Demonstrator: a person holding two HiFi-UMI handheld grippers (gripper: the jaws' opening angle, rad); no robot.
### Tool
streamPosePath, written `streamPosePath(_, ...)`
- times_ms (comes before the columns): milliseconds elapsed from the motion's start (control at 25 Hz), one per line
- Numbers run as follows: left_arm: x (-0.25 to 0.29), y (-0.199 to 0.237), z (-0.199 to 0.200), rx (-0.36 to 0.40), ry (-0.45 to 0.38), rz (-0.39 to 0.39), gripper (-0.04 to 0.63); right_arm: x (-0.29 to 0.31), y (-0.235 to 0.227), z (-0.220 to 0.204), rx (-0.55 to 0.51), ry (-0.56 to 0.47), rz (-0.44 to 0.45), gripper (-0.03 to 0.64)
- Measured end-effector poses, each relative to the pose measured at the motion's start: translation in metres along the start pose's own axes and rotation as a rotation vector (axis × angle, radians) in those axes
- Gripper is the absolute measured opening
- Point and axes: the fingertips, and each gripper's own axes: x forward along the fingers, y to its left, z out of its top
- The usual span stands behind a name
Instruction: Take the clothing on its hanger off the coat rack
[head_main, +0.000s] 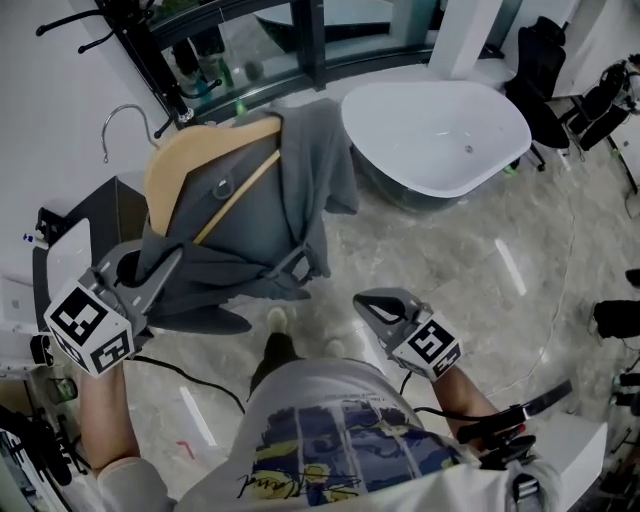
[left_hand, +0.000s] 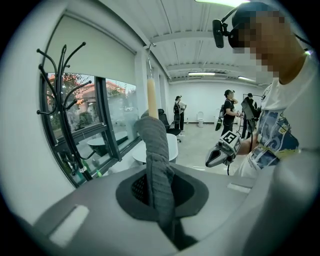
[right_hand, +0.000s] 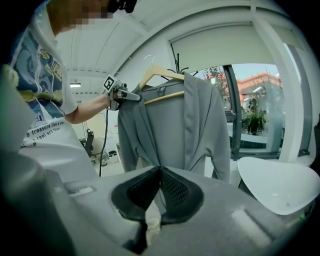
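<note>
A grey garment hangs on a wooden hanger, whose metal hook is in free air, apart from the black coat rack. My left gripper is shut on the garment's shoulder at one end of the hanger. In the left gripper view the grey cloth runs up from between the closed jaws of that gripper to the hanger tip. My right gripper is shut and empty, low and to the right of the garment. Its own view shows the garment ahead.
A white oval tub stands on the marble floor to the right of the garment. The coat rack stands by the dark window frame. Black chairs are at the far right, and people stand deep in the room.
</note>
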Motion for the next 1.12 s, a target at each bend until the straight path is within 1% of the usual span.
streamPosePath(120,-0.011,-0.019,-0.007,0.002,0.0,0.002,0.005,0.0,0.01,-0.002,-0.006,-0.002,0.014,0.002)
streamPosePath(280,-0.021,-0.046,-0.007,0.017,-0.001,0.002,0.005,-0.009,0.019,0.001,-0.017,-0.019,0.035,0.002)
streamPosePath(480,-0.023,-0.076,-0.014,0.033,-0.008,-0.014,0.005,-0.019,0.024,-0.004,-0.039,-0.031,0.034,0.003)
streamPosePath(640,-0.025,-0.081,-0.017,0.041,-0.01,-0.025,0.006,-0.016,0.023,-0.001,-0.056,-0.025,0.031,0.003)
streamPosePath(960,-0.027,-0.084,-0.018,0.048,-0.009,-0.036,0.005,-0.009,0.032,0.01,-0.084,-0.003,0.058,0.002)
streamPosePath(1120,-0.027,-0.083,-0.017,0.057,-0.006,-0.038,0.006,-0.006,0.032,0.012,-0.085,-0.008,0.059,0.002)
